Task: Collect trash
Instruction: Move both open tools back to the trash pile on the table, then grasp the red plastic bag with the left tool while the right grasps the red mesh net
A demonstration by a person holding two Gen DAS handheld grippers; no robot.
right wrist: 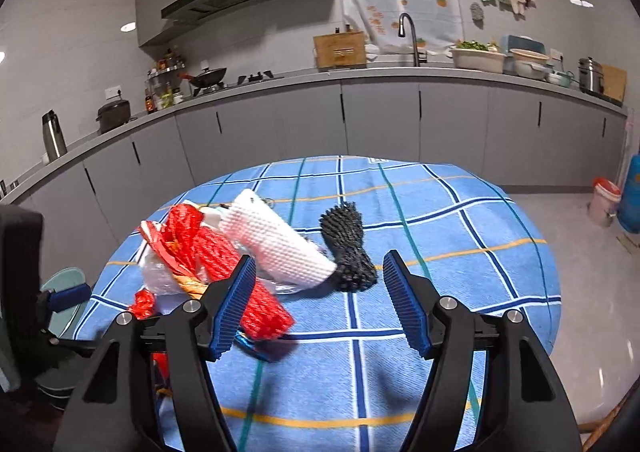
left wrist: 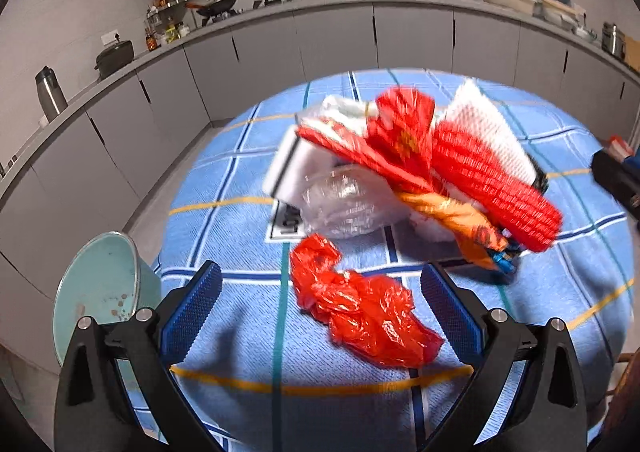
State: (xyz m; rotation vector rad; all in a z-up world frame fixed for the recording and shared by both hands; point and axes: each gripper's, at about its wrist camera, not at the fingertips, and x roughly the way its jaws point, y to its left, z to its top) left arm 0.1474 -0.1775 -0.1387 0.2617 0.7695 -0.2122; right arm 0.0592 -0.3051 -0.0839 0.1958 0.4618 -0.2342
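A pile of trash lies on the round table with the blue checked cloth (left wrist: 224,332). A crumpled red plastic bag (left wrist: 360,308) lies between the fingers of my open left gripper (left wrist: 320,316). Behind it are a clear plastic wrapper (left wrist: 344,203), a red foam net (left wrist: 492,187), a white foam net (left wrist: 484,123) and an orange wrapper (left wrist: 460,219). In the right wrist view my open right gripper (right wrist: 320,304) hovers above the cloth (right wrist: 460,236) in front of a black foam net (right wrist: 348,248), the white net (right wrist: 280,244) and the red net (right wrist: 240,276).
A teal bin with its lid up (left wrist: 100,288) stands at the table's left edge; it also shows in the right wrist view (right wrist: 64,284). Grey kitchen cabinets (right wrist: 380,119) and a worktop run behind. A bucket (right wrist: 606,199) stands on the floor at right.
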